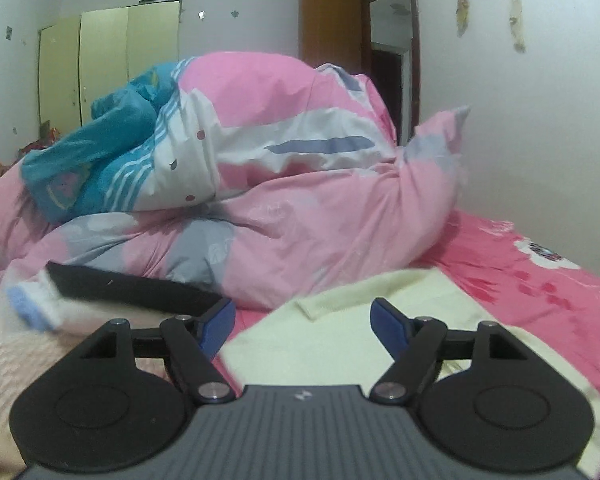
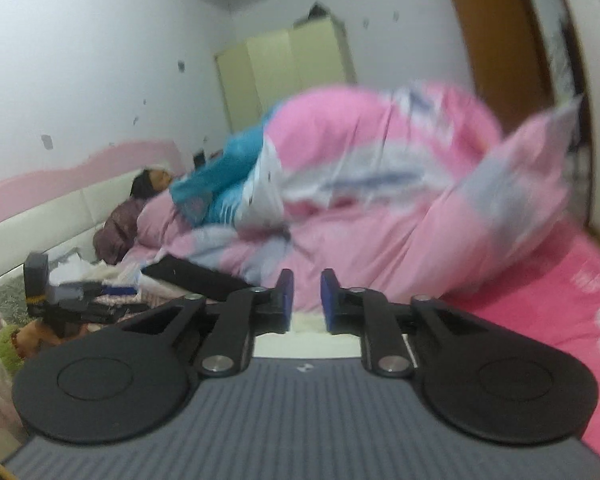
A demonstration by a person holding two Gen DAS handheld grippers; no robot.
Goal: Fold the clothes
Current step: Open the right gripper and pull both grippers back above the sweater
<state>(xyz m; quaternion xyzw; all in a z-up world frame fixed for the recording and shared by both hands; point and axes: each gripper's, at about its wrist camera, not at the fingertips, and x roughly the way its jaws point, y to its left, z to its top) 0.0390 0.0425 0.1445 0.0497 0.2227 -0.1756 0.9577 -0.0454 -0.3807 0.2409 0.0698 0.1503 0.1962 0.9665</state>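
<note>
Folding is judged to be at an early stage. A cream garment [image 1: 340, 336] is seen lying on the pink bed sheet [image 1: 540, 280], just ahead of and partly under the left hand-held gripper [image 1: 302, 320]. A turned-up edge or fold near its far side can be made out, but whether a proper fold has been made cannot be told; most of the cloth is hidden beneath the gripper body. The left hand-held gripper is released, its blue pads [image 1: 388, 324] spread wide with nothing between them.

The right hand-held gripper [image 2: 305, 300] is shown in a blurred view with its jaws close together but a clear gap left between them; nothing is seen gripped, and only a strip of the cream cloth [image 2: 306, 344] is visible below it.

A heaped pink quilt [image 1: 300, 160] fills the bed behind, and a dark flat item [image 1: 132, 288] lies to the left, near the garment. No finished, stacked clothes are visible, so most of the work is judged to remain.
</note>
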